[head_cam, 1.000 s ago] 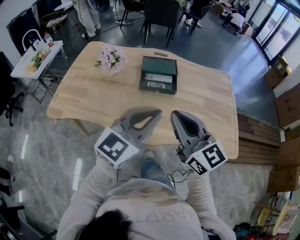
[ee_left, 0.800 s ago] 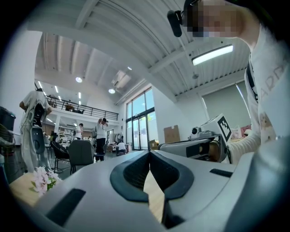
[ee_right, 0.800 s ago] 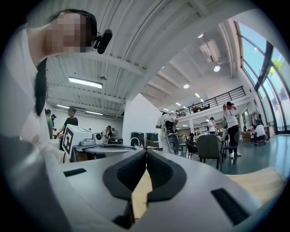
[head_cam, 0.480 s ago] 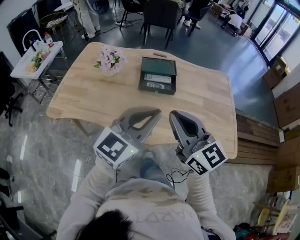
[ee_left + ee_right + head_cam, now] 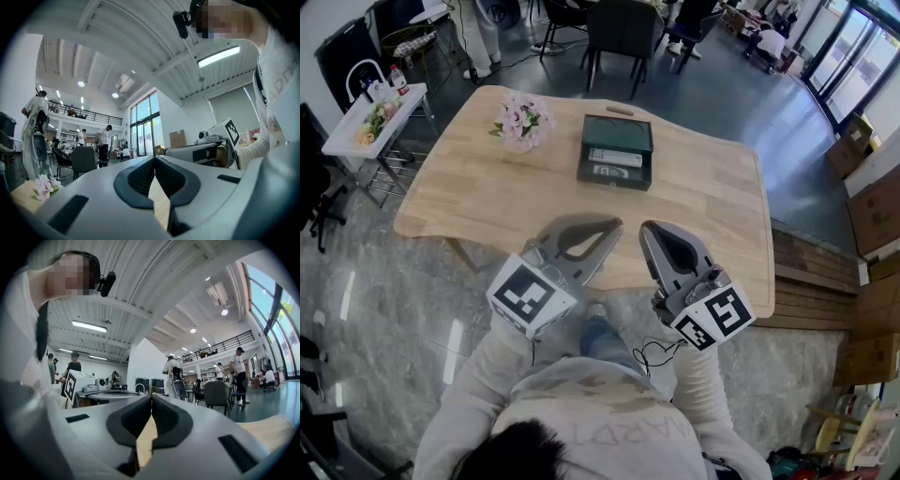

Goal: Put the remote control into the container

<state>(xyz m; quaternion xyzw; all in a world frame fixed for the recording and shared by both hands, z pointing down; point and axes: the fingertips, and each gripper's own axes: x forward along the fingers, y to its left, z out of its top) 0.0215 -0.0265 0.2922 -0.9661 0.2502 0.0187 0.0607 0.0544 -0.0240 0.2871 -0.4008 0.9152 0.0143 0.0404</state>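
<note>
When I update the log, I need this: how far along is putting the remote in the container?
Looks done: a remote lies inside the green container on the table. In hand: nothing; the left gripper and right gripper hang short of the container, jaws shut and empty. Left: nothing that shows.

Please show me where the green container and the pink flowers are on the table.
green container (image 5: 620,131): head view, on its bare green upper part.
pink flowers (image 5: 522,120): head view, middle of the bunch.
</note>
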